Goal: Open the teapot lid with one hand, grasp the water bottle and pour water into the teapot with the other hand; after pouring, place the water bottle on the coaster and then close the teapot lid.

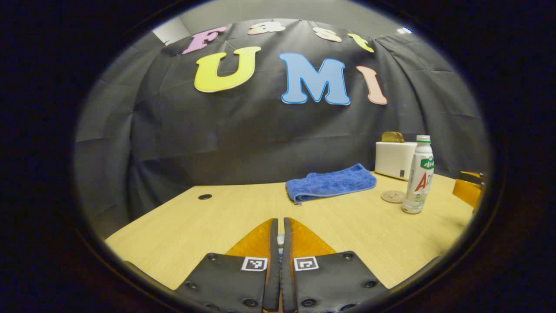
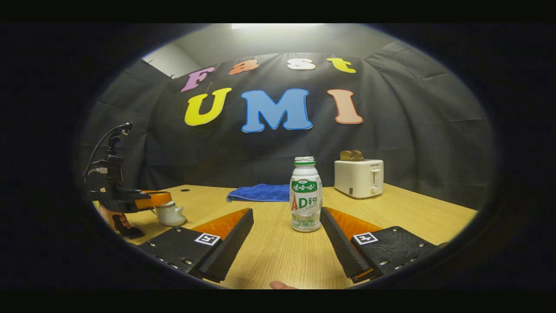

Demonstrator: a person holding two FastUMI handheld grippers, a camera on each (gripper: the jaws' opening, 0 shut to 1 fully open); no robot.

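A white water bottle (image 2: 306,195) with a green band stands upright on the wooden table (image 2: 278,256). My right gripper (image 2: 286,215) is open around it, and the bottle sits closer to the right-hand finger. In the left gripper view the bottle (image 1: 419,178) stands next to a round brown coaster (image 1: 393,196). My left gripper (image 1: 278,221) is nearly closed with a small white piece pinched between its fingers. In the right gripper view that left gripper (image 2: 147,200) sits on top of the small white teapot (image 2: 170,214), on its lid. The lid itself is hidden by the fingers.
A folded blue towel (image 1: 330,182) lies at the back of the table. A white toaster (image 2: 358,177) with bread in it stands at the back right. A small round hole (image 1: 205,197) marks the table's far left. A hand (image 2: 115,219) holds the left gripper.
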